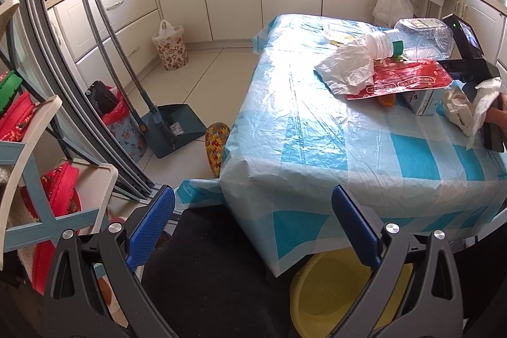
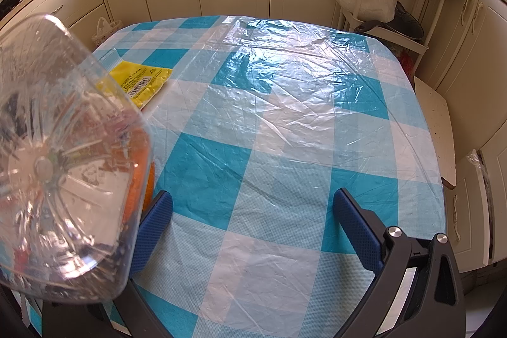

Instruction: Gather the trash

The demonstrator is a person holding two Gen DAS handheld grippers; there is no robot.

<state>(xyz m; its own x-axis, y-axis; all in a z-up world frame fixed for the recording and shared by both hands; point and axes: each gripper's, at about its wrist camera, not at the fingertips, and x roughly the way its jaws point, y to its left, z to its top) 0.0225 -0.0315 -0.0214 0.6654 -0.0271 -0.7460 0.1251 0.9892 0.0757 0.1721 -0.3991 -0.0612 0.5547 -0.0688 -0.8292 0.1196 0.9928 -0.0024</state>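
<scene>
the left tool (image 1: pixel 253 224) stood wide and empty below the tabletop (image 1: pixel 317 132) edge, the trash heaped well ahead and to its right: a white plastic bag (image 1: pixel 348 70), a red wrapper (image 1: pixel 402 78) and a clear plastic bottle (image 1: pixel 424 37). the right tool (image 2: pixel 253 220) was also wide, holding nothing, with the bottle's base (image 2: pixel 60 167) just to its left and a yellow packet (image 2: pixel 139 81) farther ahead-left. collecting seemed barely begun; next, one tool would need to reach the heap and close on a piece.

Clear bottle (image 2: pixel 63 167) crowds left; checked tablecloth (image 2: pixel 285 116) open ahead
</scene>
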